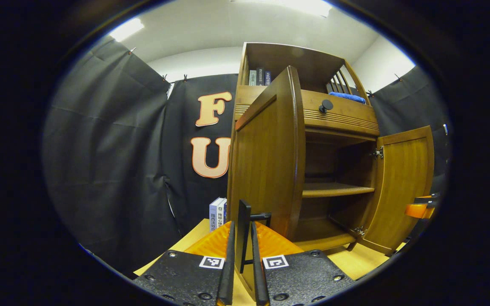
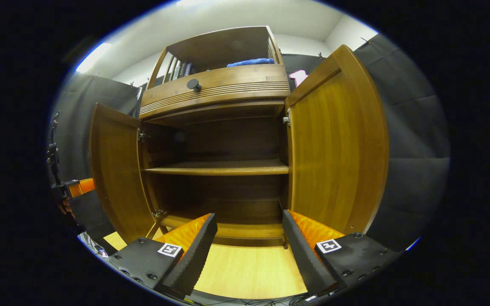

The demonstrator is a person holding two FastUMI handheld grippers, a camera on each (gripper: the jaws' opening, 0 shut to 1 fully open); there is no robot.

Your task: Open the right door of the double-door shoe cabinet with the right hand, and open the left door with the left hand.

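The shoe cabinet (image 2: 228, 140) is a warm honey-brown wood, its grain running in fine vertical streaks down the left door (image 1: 266, 165) and the right door (image 2: 334, 144). Inside, the shelf (image 2: 223, 168) and back panel go a darker brown in shadow. The drawer front (image 2: 215, 87) carries a band of narrow horizontal grooves and a black round knob (image 2: 193, 84). A bright blue cloth (image 2: 249, 62) lies on the top shelf. The hinges (image 1: 377, 153) are silvery metal. The tabletop (image 2: 249, 267) is pale yellow wood. By the cabinet's far left side stand books with white and blue spines (image 1: 217, 212).
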